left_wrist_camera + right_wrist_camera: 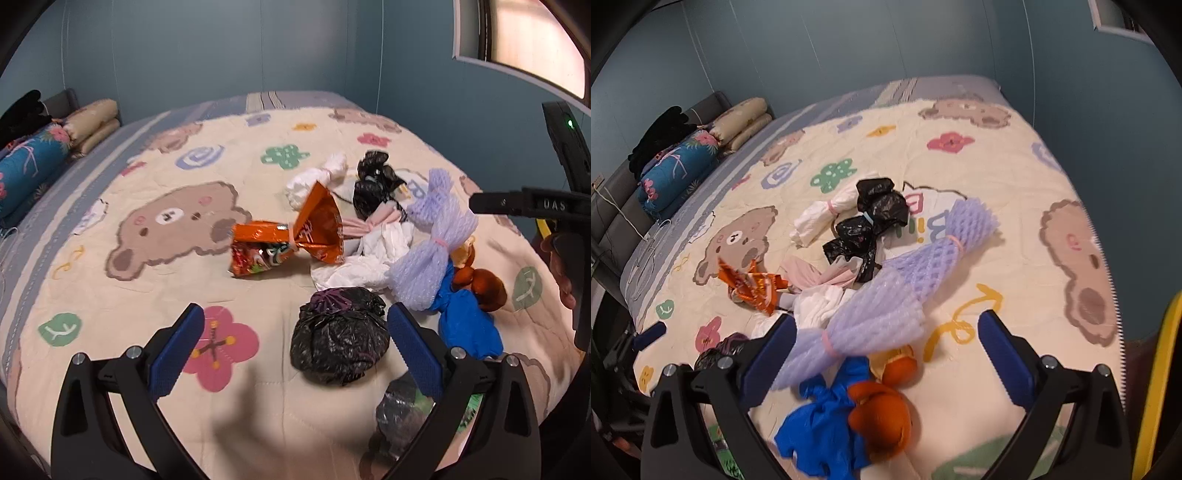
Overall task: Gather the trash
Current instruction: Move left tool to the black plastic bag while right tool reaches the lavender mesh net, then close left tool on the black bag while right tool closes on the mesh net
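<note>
Several tied bundles of trash lie heaped on the bear-print quilt (pixel 155 295). Nearest the left gripper (pixel 295 341), whose jaws stand wide apart and empty, sits a black bag (pixel 338 338). Beyond that bag lie an orange snack wrapper (pixel 288 236) and lilac foam netting (pixel 882 295). Above the blue bag (pixel 820 417), the right gripper (pixel 886 350) also gapes, holding nothing.

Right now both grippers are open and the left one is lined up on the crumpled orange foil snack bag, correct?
Not quite. Both are open, but the left gripper is lined up on the knotted black plastic bag, per the left wrist view. The crumpled orange foil snack bag lies farther off.
</note>
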The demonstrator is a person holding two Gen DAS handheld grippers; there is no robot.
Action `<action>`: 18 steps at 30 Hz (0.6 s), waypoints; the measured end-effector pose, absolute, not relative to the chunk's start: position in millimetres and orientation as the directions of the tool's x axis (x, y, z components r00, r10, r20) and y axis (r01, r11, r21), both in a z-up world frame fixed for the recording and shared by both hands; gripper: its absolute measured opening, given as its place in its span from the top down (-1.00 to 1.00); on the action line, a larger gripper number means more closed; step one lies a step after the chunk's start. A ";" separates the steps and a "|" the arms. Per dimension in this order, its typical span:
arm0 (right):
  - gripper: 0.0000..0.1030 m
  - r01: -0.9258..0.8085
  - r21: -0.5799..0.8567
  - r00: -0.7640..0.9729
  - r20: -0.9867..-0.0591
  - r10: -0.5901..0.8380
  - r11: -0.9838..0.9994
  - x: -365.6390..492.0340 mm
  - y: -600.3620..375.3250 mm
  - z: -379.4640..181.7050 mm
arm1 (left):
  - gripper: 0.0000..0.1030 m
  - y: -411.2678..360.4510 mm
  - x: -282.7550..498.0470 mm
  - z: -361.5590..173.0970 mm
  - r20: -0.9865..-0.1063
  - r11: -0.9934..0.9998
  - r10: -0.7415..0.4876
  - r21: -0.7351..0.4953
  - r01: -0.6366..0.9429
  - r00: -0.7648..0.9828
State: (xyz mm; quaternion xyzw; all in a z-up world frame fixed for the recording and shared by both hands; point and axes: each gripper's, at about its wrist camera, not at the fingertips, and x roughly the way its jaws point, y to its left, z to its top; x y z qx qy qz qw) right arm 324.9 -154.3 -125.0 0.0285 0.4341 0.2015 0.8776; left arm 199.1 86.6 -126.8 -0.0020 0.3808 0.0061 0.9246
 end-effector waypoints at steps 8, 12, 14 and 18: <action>-0.60 -0.322 0.249 0.496 -0.778 0.386 0.914 344.8 -142.8 -145.2 | -0.85 91.3 225.5 -157.8 -0.769 0.996 -0.060 -0.086 -0.010 0.637; -0.22 -0.313 0.264 0.474 -0.789 0.391 0.912 351.6 -143.4 -153.2 | -0.54 90.1 227.8 -164.1 -0.774 0.993 -0.090 -0.115 0.001 0.627; 0.05 -0.296 0.278 0.471 -0.790 0.393 0.914 353.1 -145.5 -155.9 | -0.16 90.2 228.6 -167.2 -0.783 0.989 -0.124 -0.148 0.011 0.610; 0.44 -0.313 0.275 0.467 -0.789 0.400 0.909 349.9 -142.2 -156.7 | 0.17 83.0 228.9 -171.2 -0.787 0.986 -0.153 -0.161 0.040 0.598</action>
